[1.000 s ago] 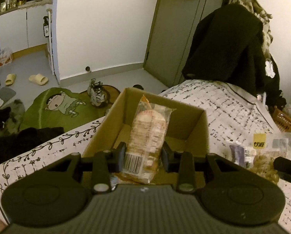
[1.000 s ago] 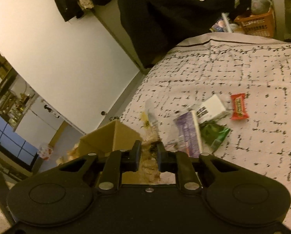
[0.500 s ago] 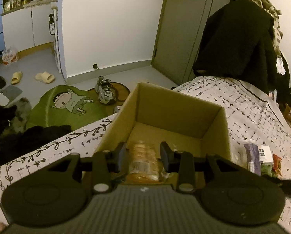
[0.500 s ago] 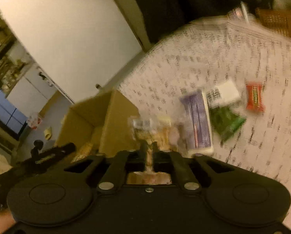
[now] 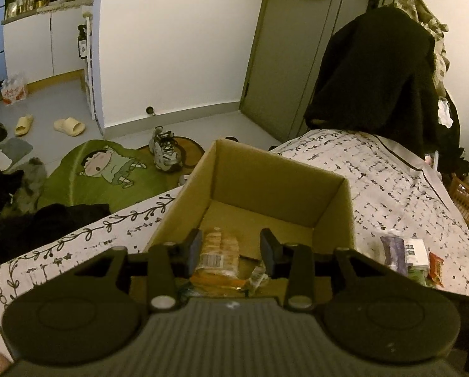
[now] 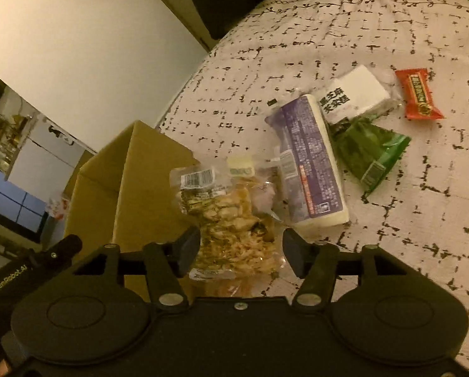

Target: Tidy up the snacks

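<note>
An open cardboard box stands on the patterned bed cover. A clear-wrapped bread packet lies on the box floor. My left gripper hangs over it with its jaws opening; the right pad stands clear of the packet. Beside the box, my right gripper straddles a clear packet of brown snack. Its jaws are opening and the pads do not press on the packet. Behind it lie a purple-and-white packet, a white packet, a green packet and a red one.
The bed cover ends just left of the box, above a green rug and a pair of sneakers. A dark coat hangs beyond the bed's far end. An orange basket sits at the right.
My left gripper lowered the upright bread packet into the box, where it now lies flat, and its jaws widened. My right gripper sank toward the snack pile and went from shut to open around the clear packet.
</note>
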Demonstrator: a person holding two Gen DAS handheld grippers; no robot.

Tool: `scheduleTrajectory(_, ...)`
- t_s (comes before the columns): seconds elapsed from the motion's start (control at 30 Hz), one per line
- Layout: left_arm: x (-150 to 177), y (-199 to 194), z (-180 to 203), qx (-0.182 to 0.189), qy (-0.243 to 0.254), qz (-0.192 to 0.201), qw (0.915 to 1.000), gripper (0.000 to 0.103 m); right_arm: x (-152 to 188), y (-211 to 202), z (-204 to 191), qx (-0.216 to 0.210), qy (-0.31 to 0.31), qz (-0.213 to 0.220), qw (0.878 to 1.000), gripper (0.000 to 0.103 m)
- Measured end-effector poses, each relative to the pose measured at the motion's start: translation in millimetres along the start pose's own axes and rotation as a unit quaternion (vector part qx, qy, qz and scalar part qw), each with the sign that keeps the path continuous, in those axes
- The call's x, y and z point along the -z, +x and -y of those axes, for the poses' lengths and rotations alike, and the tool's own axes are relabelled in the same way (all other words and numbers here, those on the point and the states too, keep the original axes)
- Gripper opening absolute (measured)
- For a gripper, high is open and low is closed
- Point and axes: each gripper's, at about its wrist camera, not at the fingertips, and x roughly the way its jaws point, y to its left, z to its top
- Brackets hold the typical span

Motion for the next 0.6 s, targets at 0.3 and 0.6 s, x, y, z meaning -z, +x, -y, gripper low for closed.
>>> scheduleTrajectory(0.3,5,-3,-1,0.001,-0.005,-0.010,0.9999,0.043,-5,26,7,-0.014,0.013,-0.009,1.000,0.064)
scheduleTrajectory(0.6,8,-2,-7,-0.003,-0.016,-0.019,0.9997,0.043,4,33,-14,0.028,-0.077,-0.012,0.997,0.059)
